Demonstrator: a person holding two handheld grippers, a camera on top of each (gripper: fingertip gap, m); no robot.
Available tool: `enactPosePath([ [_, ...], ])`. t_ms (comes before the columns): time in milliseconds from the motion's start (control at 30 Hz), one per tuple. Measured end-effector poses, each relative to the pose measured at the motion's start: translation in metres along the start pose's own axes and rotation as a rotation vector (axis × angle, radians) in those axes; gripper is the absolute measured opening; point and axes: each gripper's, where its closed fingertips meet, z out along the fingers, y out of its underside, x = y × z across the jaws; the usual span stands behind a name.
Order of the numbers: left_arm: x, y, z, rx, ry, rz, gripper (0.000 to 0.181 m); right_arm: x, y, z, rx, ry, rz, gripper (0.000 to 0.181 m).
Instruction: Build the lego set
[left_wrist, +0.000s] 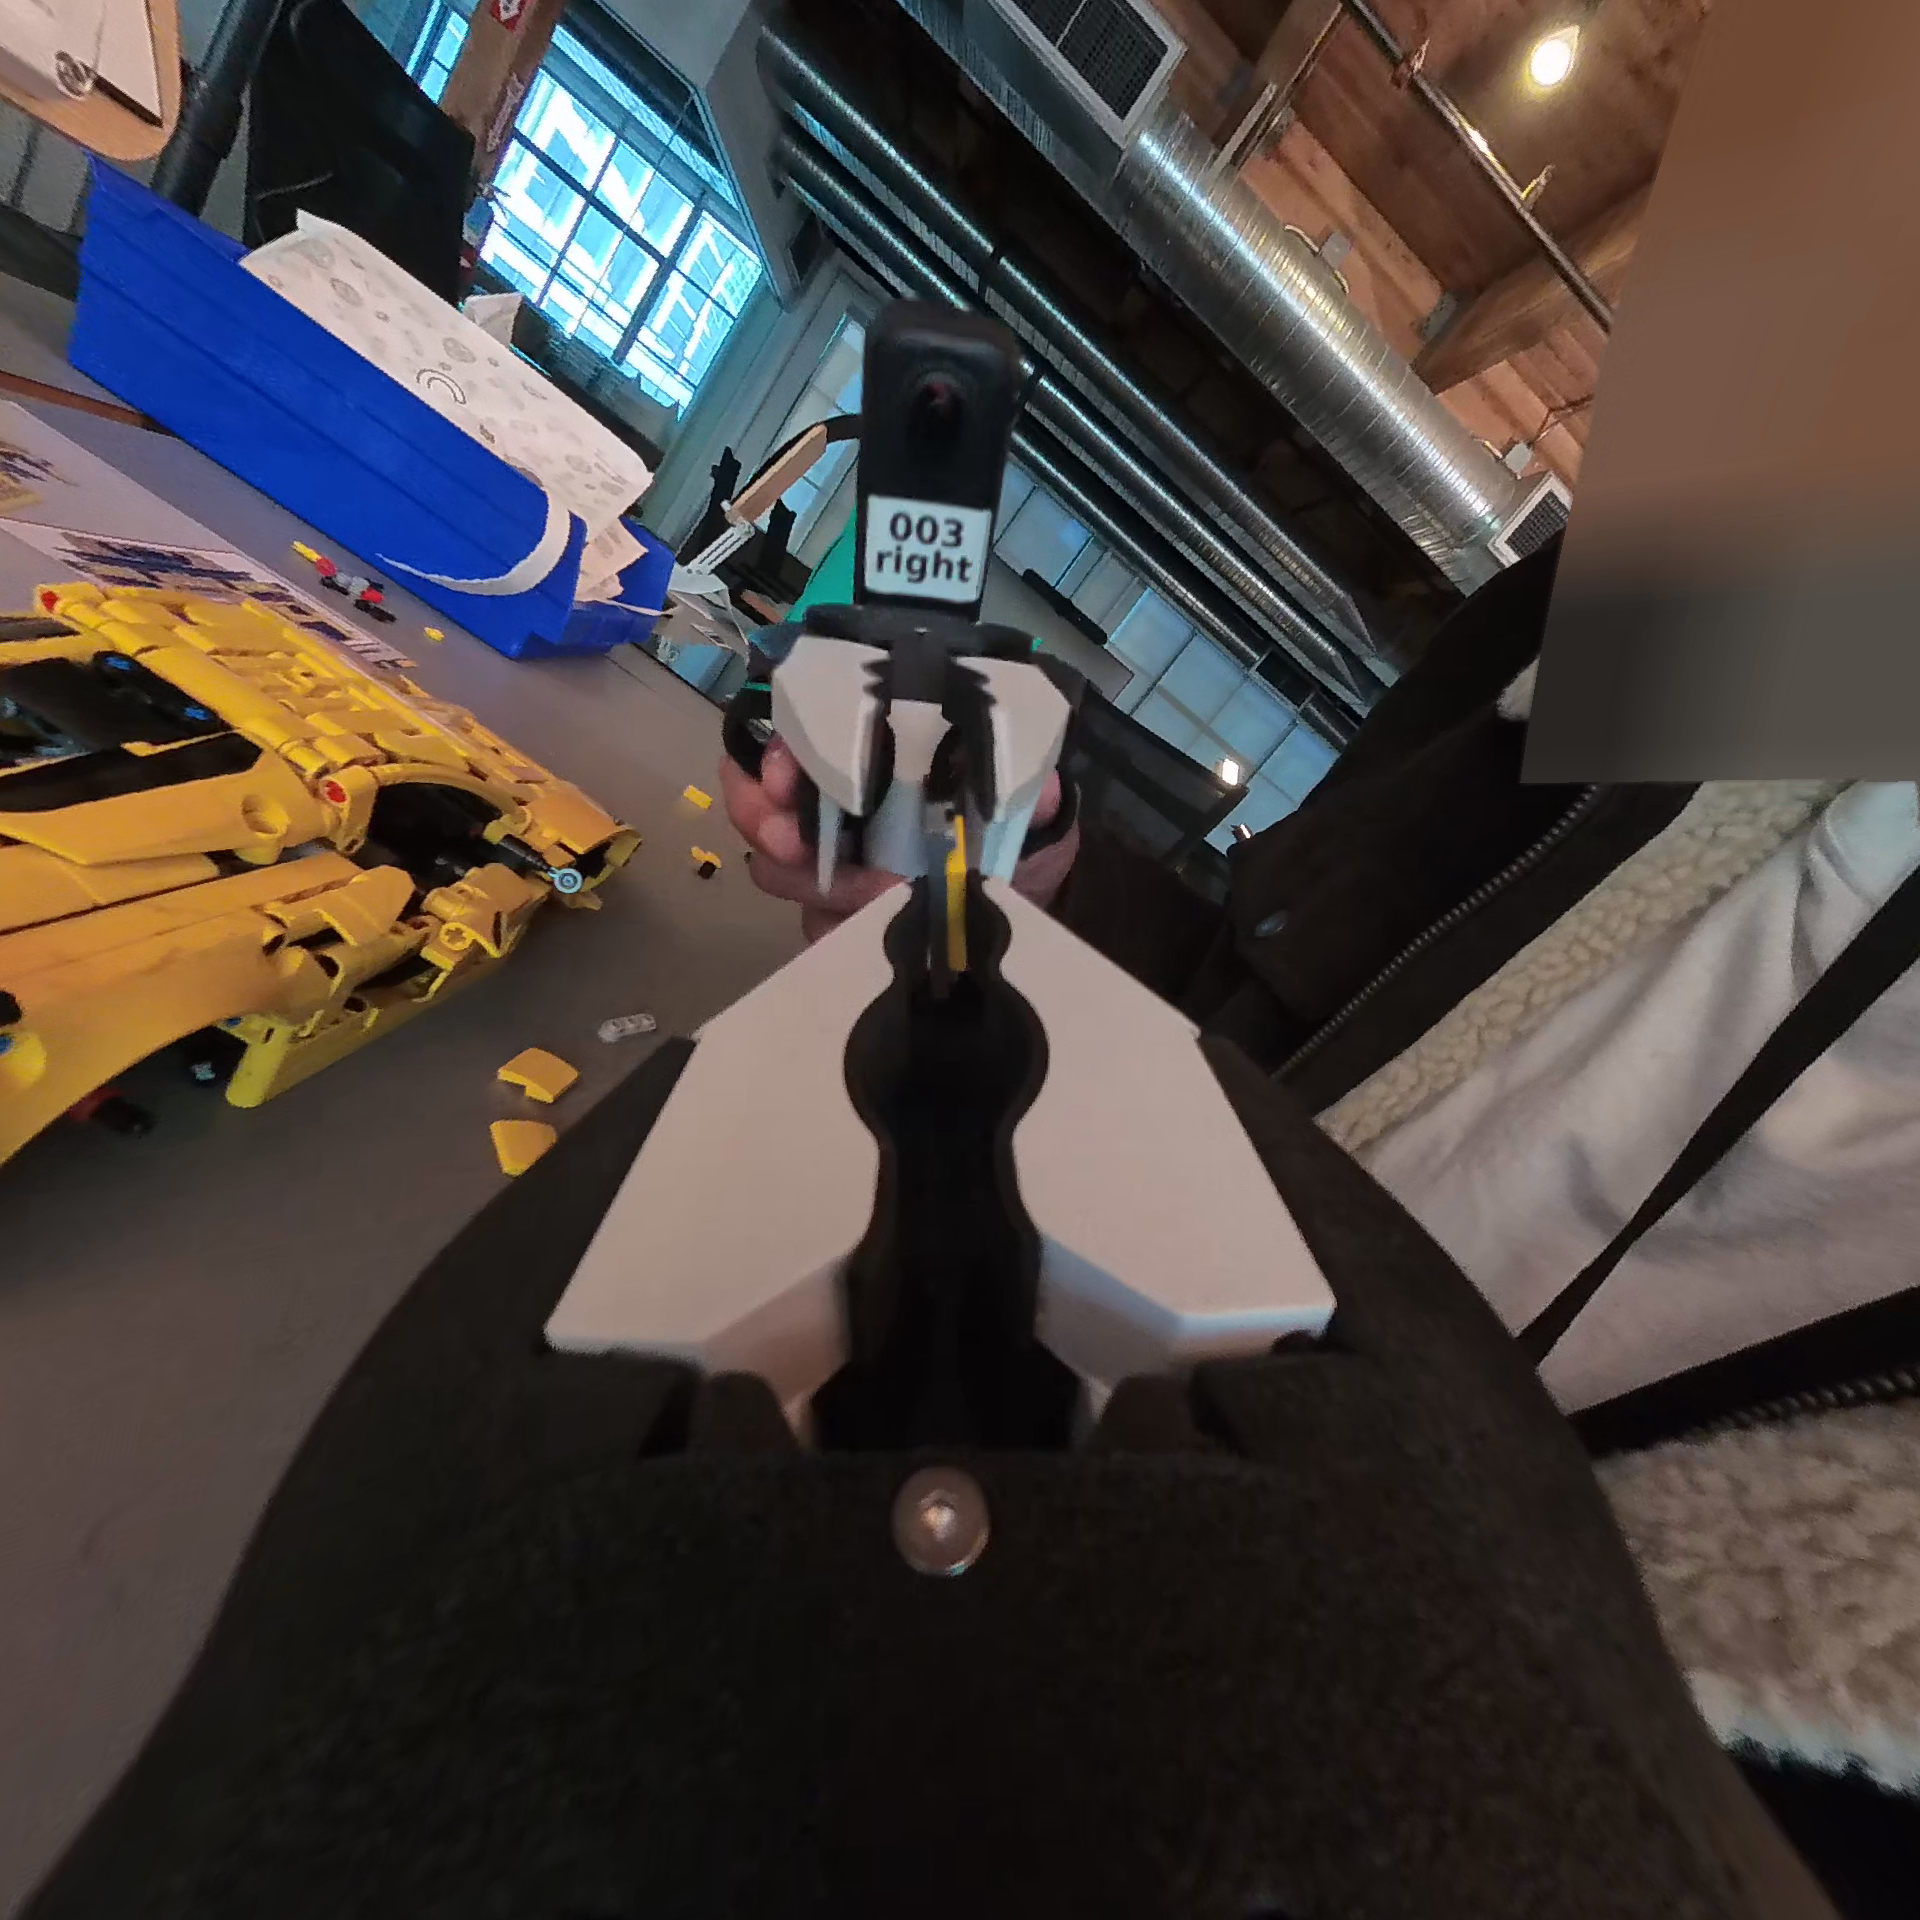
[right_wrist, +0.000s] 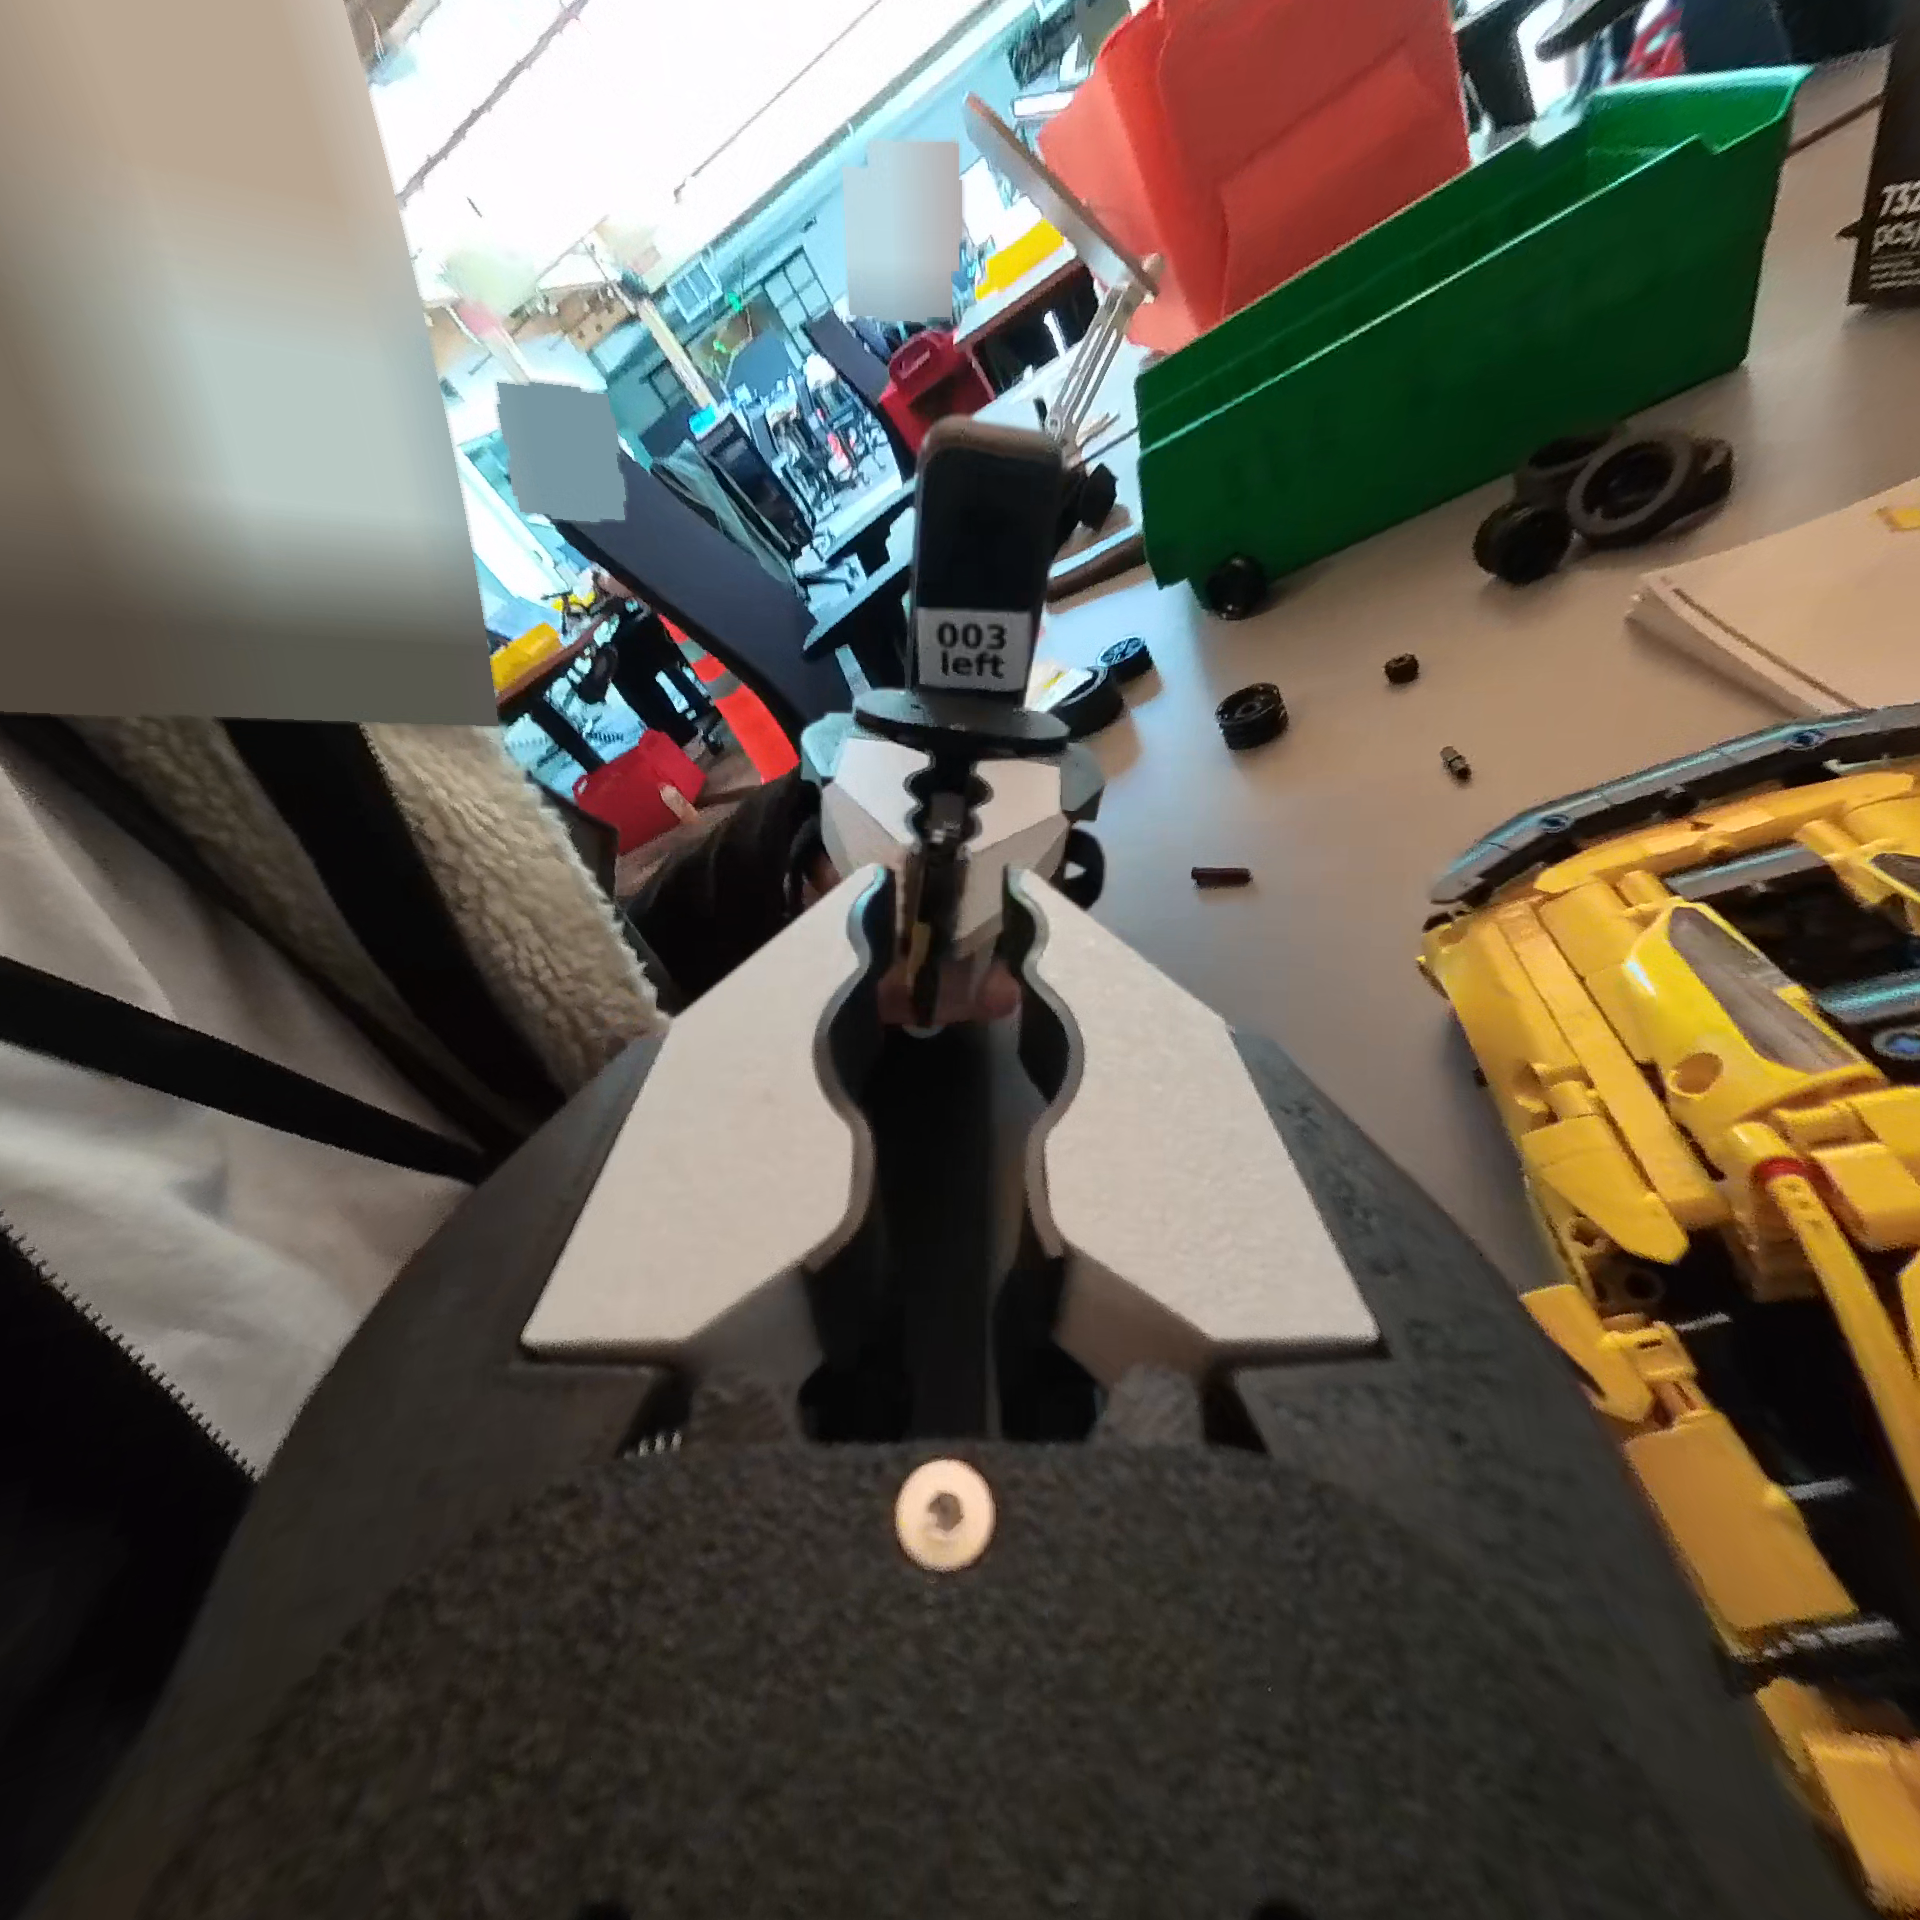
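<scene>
Here the left hand-held gripper (left_wrist: 943, 971) and right hand-held gripper (right_wrist: 920, 961) meet tip to tip above the worktop (left_wrist: 312, 1299), both pinching one small yellow piece (left_wrist: 956, 909); a skewed push could flick it away. Beyond, the yellow car (left_wrist: 260, 831) sits mid-worktop.

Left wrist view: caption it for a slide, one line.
Two handheld grippers, left and right, meet tip to tip on a small yellow piece beside the yellow lego car.
</scene>
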Motion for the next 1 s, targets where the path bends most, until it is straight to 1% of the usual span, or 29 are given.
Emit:
enactPosePath([
  [133,0.0,0.002,0.001,-0.012,-0.007,0.01,0.006,-0.003,0.005,0.006,-0.043,0.003,-0.019,0.007],
  [233,-0.003,0.002,0.0,-0.015,-0.028,0.021,0.006,-0.001,0.006,0.007,-0.049,0.031,-0.024,0.006],
  [367,-0.002,0.003,0.0,-0.023,-0.019,0.021,0.006,-0.002,0.008,0.008,-0.038,0.055,-0.023,0.007],
  [433,-0.004,0.002,-0.001,-0.014,-0.024,-0.002,0.006,0.0,0.007,0.008,-0.022,0.064,-0.028,0.007],
  [467,-0.006,0.001,-0.001,-0.006,-0.029,-0.02,0.006,0.002,0.006,0.008,-0.009,0.064,0.001,0.006],
  [533,-0.012,-0.003,-0.003,0.027,-0.049,-0.051,0.006,0.007,0.003,0.008,0.037,0.031,0.083,0.008],
  [567,-0.017,-0.008,-0.008,0.065,-0.071,-0.069,0.006,0.008,-0.003,0.006,0.1,0.011,0.099,0.022],
  [600,-0.021,-0.016,-0.014,0.115,-0.068,-0.101,0.006,0.011,-0.009,0.002,0.172,0.002,0.11,0.031],
  [633,-0.021,-0.023,-0.019,0.162,-0.042,-0.145,0.006,0.016,-0.011,0.0,0.215,0.011,0.122,0.03],
  [700,-0.027,-0.029,-0.026,0.219,-0.028,-0.21,0.005,0.026,0.002,0.007,0.186,0.043,0.133,0.028],
  [767,-0.028,-0.031,-0.028,0.24,-0.012,-0.242,0.005,0.024,0.009,0.019,0.181,0.03,0.139,0.025],
  [833,-0.031,-0.031,-0.03,0.251,-0.026,-0.249,0.005,0.025,0.009,0.028,0.197,0.027,0.165,0.02],
  [933,-0.035,-0.033,-0.034,0.276,-0.034,-0.274,0.005,0.025,0.007,0.036,0.238,-0.009,0.204,0.014],
  [1000,-0.034,-0.033,-0.034,0.279,-0.026,-0.279,0.005,0.025,0.006,0.038,0.233,-0.006,0.211,0.01],
])
